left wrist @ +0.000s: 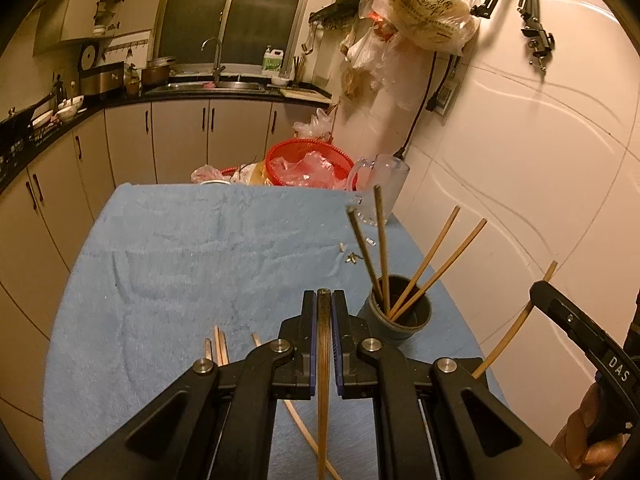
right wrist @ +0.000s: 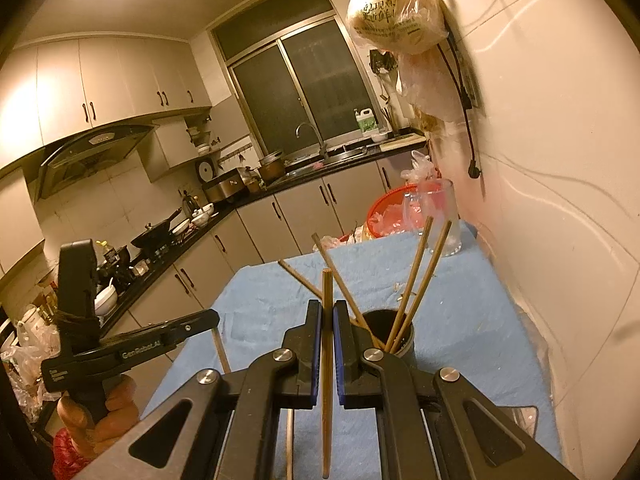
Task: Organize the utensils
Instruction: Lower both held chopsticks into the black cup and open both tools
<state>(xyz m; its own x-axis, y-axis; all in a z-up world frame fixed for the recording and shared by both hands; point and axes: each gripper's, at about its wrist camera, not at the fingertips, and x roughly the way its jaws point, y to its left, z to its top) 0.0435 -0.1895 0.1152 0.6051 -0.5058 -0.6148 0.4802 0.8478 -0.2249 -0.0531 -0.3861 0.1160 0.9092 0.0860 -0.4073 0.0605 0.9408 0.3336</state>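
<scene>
Just right of the left gripper's [left wrist: 324, 294] tips, the dark cup [left wrist: 400, 312] holds four chopsticks [left wrist: 382, 248]; each gripper's jaws pinch one chopstick, the right gripper [right wrist: 327, 306] included.

— How many chopsticks stand in the dark holder [left wrist: 400, 312]?
— Four [left wrist: 382, 248]. One more sits in each of two grippers; about four lie on the blue towel's [left wrist: 180, 248] near edge. One glass mug [left wrist: 384, 184].
</scene>
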